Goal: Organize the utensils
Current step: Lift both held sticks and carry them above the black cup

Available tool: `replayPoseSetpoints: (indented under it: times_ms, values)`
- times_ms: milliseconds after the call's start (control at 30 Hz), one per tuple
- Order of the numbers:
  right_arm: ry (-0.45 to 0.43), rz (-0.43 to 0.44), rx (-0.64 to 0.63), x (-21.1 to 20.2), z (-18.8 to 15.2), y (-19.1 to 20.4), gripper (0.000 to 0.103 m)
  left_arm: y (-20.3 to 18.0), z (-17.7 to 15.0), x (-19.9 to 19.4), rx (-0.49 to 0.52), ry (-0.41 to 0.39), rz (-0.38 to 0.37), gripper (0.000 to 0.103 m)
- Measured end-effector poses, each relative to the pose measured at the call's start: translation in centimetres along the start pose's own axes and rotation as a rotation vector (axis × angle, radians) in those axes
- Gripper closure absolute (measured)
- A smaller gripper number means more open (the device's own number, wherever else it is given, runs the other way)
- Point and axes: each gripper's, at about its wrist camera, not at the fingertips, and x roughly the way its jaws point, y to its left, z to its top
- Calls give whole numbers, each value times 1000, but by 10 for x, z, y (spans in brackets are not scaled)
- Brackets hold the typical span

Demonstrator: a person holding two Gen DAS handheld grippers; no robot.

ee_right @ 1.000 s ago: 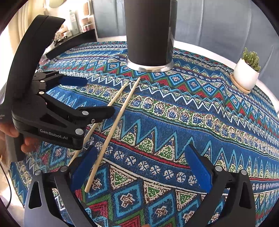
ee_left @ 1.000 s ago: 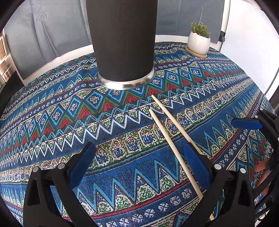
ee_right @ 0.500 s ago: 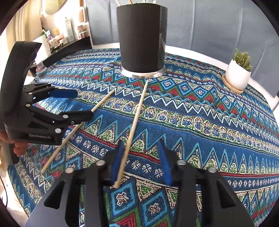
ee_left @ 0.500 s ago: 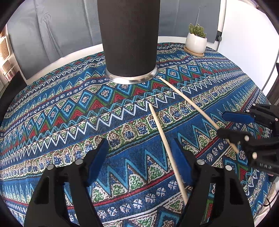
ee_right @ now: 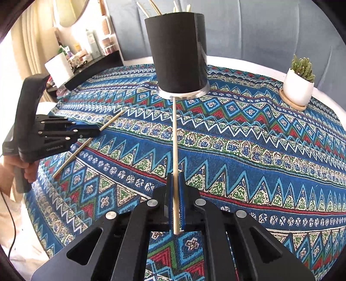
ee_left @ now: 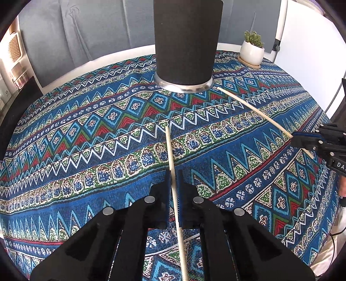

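Two wooden chopsticks lie on the patterned tablecloth in front of a tall black utensil holder (ee_left: 187, 41) (ee_right: 179, 51) with a silver base. My left gripper (ee_left: 173, 173) is shut on the left chopstick (ee_left: 169, 147), which also shows in the right wrist view (ee_right: 108, 124). My right gripper (ee_right: 176, 176) is shut on the right chopstick (ee_right: 175, 134), which also shows in the left wrist view (ee_left: 253, 109). Its far tip touches the holder's base. Several utensil ends stick out of the holder's top (ee_right: 173, 8).
A small cactus in a white pot (ee_left: 252, 50) (ee_right: 299, 86) stands on a wooden coaster at the far right of the round table (ee_left: 108, 121). A grey sofa back runs behind. A shelf with bottles (ee_right: 86, 49) is at the far left.
Both grippers have pulled back from the holder, lined up over the chopsticks and closed from wide open, each onto one chopstick.
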Motion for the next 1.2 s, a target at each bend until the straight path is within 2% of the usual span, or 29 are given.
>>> replayPoseSetpoints:
  times_ms: [267,567,767,1200]
  values:
    - [-106,81,52,-40,-7,-7,98,-2,10,-20,18,-31,29,98]
    - [-264,104,63,-87,9,-19,98,-7,38,-59,40,-88,72,98]
    - [-340,106,54,-110,32,-22,98,-3,66,-83,36,-144,133,98]
    - [-455,144,-24,-123,107,-7,98,22,138,-123,2,-275,140,98]
